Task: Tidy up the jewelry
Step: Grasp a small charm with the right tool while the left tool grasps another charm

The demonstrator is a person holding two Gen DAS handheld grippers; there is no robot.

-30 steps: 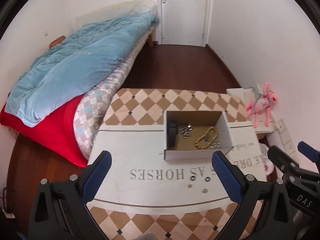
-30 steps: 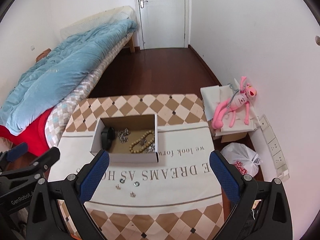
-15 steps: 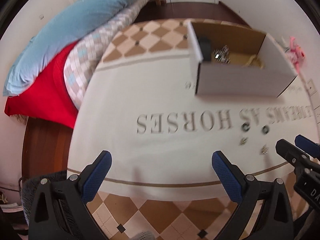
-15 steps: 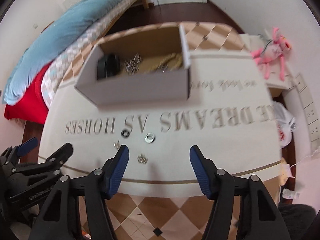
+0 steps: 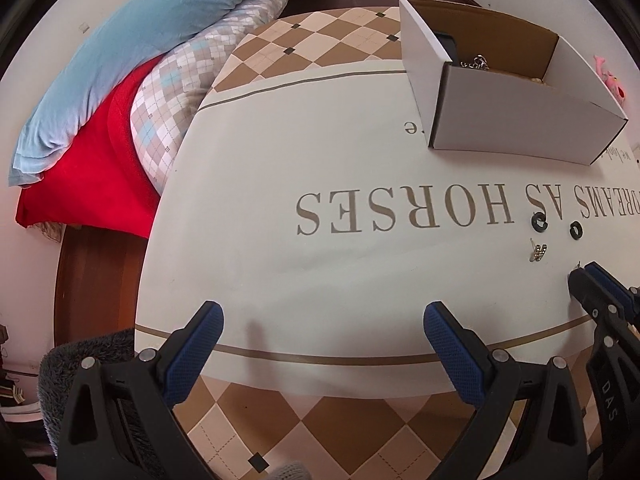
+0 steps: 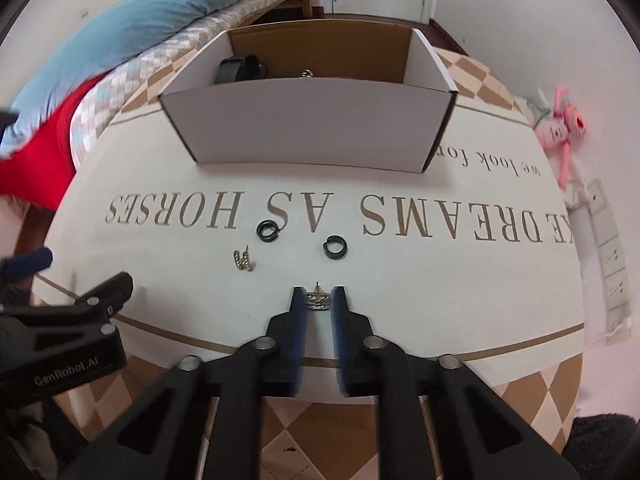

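Behind black rings [image 6: 265, 231], white box [image 6: 308, 120]

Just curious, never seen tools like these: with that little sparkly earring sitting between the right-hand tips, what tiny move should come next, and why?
Probably lift it straight up. The right gripper has just been closing, and its tips now flank the small earring on the tablecloth. The open box stands just beyond, so raising comes before carrying it there.
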